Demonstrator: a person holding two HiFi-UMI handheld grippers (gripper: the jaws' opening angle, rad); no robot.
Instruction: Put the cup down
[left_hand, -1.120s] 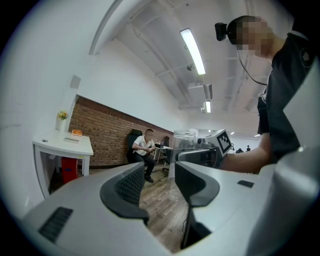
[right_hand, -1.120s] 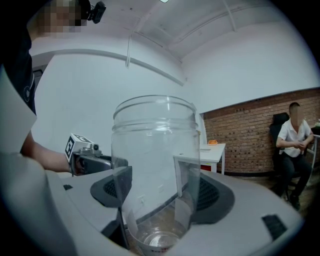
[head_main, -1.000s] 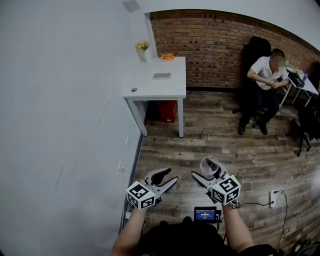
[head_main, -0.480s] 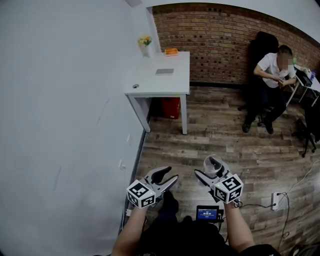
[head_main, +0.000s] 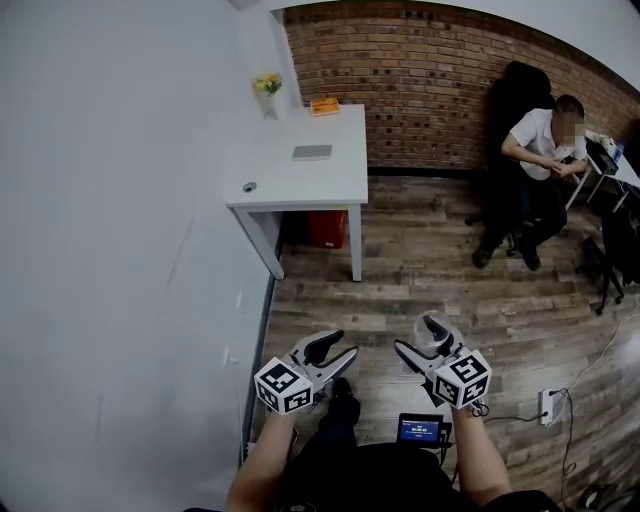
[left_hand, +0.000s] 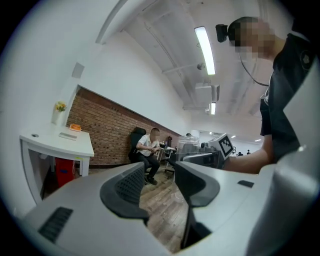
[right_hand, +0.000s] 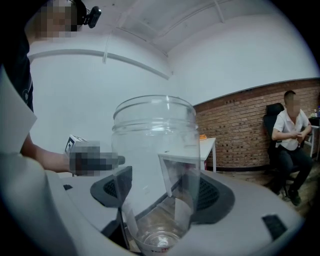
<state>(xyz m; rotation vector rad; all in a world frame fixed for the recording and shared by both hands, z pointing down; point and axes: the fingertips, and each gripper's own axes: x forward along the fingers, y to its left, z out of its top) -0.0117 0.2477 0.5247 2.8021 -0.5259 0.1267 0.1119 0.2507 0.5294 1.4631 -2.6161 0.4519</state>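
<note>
**Holding the Clear Cup Off the White Table**

1. Right gripper (head_main: 428, 338): the jaws are closed against the clear cup (head_main: 433, 331), one pad on each side of its lower wall. In the right gripper view the cup's base sits deep between the jaws and its rimmed mouth points away from the gripper body. The cup looks empty.

2. Cup location: the cup is in the air over the wood floor (head_main: 420, 270), well apart from the white table (head_main: 300, 180), on the side of the table nearest the person who holds the grippers. It touches no surface other than the jaw pads.

3. Left gripper (head_main: 336, 348): the jaws are spread, with floor visible through the gap and nothing between them. It is also well apart from the table, on the same near side, level with the right gripper.

4. Table contents: a small flower vase (head_main: 266, 87) and an orange object (head_main: 324, 105) sit at the far end, and a flat grey item (head_main: 312, 152) lies near the middle. A red bin (head_main: 327, 228) stands under the table.

5. A seated person (head_main: 535, 150) is beyond the table's right side, by the brick wall (head_main: 400, 80).
</note>
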